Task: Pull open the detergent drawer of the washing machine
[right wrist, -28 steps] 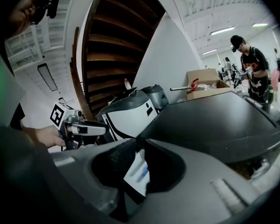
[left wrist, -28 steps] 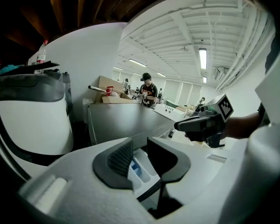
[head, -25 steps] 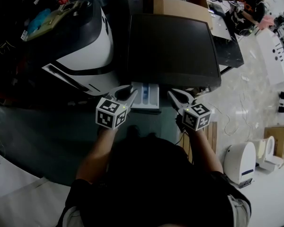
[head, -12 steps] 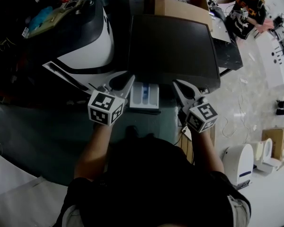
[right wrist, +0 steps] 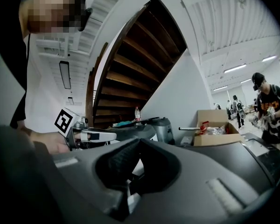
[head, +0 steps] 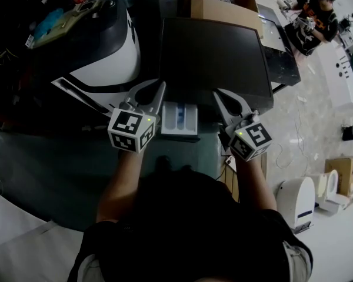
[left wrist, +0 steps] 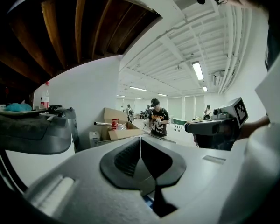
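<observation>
The dark-topped washing machine [head: 212, 57] stands ahead of me. Its white detergent drawer [head: 179, 118], with blue inside, sticks out of the front toward me. My left gripper [head: 160, 88] is held up just left of the drawer, apart from it. Its jaws are closing and meet at the tips in the left gripper view, where the left gripper [left wrist: 140, 138] holds nothing. My right gripper [head: 218, 95] hovers just right of the drawer. In its own view the right gripper [right wrist: 139, 141] is shut and empty. Both point roughly level over the machine.
A large black-and-white rounded appliance [head: 103, 51] stands to the left of the machine. An open cardboard box [head: 223, 4] sits behind it. A person [head: 315, 7] works at the far right. A white device [head: 300, 201] and a wooden pallet [head: 262, 166] are on the floor at right.
Both grippers have risen beside the drawer and tipped up toward level. The left jaws went from open to closed, and the right jaws closed fully. The drawer stays pulled out.
</observation>
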The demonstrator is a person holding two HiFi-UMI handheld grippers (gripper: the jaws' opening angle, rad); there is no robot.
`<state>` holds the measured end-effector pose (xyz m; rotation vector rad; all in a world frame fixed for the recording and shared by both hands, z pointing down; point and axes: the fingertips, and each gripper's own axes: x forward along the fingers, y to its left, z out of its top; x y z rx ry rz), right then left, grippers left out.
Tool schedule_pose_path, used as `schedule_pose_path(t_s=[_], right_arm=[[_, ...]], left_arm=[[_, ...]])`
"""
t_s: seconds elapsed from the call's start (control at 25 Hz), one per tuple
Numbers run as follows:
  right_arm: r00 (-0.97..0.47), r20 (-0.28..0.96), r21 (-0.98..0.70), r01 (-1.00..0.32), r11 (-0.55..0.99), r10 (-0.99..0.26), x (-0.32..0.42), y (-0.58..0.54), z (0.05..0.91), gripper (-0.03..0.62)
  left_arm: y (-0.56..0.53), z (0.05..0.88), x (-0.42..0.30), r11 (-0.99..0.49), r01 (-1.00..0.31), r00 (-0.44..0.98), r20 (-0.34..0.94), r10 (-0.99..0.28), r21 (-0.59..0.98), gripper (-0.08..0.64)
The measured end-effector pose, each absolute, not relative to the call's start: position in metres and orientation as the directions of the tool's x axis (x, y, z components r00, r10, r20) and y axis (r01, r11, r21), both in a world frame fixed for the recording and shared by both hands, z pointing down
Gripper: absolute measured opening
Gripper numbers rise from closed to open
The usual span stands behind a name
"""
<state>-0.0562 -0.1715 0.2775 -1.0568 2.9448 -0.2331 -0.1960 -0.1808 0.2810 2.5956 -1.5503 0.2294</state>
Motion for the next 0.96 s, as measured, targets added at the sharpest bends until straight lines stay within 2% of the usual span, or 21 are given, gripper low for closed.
schedule_pose_path(t_s=[0.4,0.96], right_arm=[[-0.774,0.062,-0.21,-0.628,0.75,-0.63,-0.063,-0.171,0.294,0.002],[-0.769,0.062,-0.197,-0.634,0.747,-0.636,-0.065,-0.169,0.294,0.002]], left_arm=[[-0.182,0.293,-0.205,-0.473,-0.88,0.47,0.198,-0.86,0.038,0.011],[-0.177,0.304,-0.201,-0.49,-0.87,0.49,0.216,-0.845,0.058,0.011]])
